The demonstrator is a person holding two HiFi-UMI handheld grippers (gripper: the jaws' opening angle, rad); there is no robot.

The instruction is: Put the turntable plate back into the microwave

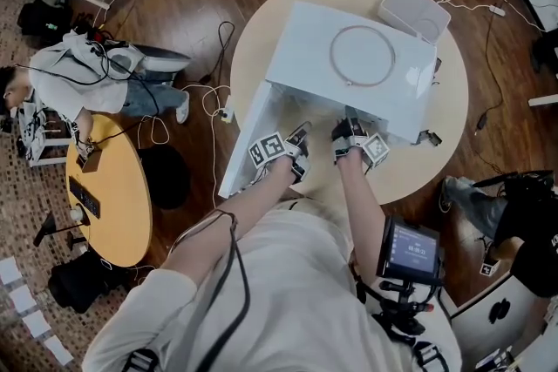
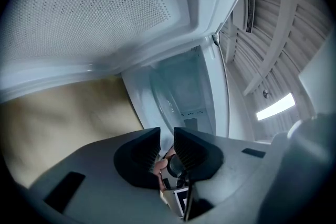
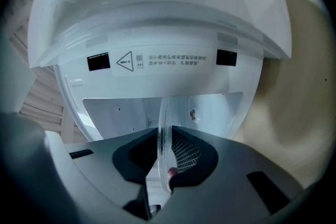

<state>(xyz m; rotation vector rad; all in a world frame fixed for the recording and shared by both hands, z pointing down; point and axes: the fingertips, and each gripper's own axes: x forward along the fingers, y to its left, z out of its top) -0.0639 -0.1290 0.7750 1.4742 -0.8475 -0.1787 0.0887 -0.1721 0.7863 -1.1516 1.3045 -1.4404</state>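
The round pale wooden bench (image 1: 453, 126) carries a white box-shaped microwave (image 1: 296, 48). Its perforated door (image 2: 94, 2) is swung wide on the person's left, so the cavity (image 3: 121, 113) stands open.

The clear glass turntable plate (image 3: 164, 123) is not yet on the oven floor. It sits at the mouth, and in the right gripper view it shows edge-on, its rim rising upright between the jaws and its flat running straight toward the cavity ahead.

The right claw (image 3: 167, 157) is clenched on that rim, so this hand looks to be the carrier. From where it is, the way in looks to be straight forward past the label strip.

The left claw (image 2: 167, 139), nearer the door, has its jaws a narrow gap apart, and the glass (image 2: 181, 89) reaches down toward them. Whether its pads actually press the plate, I can't make out.
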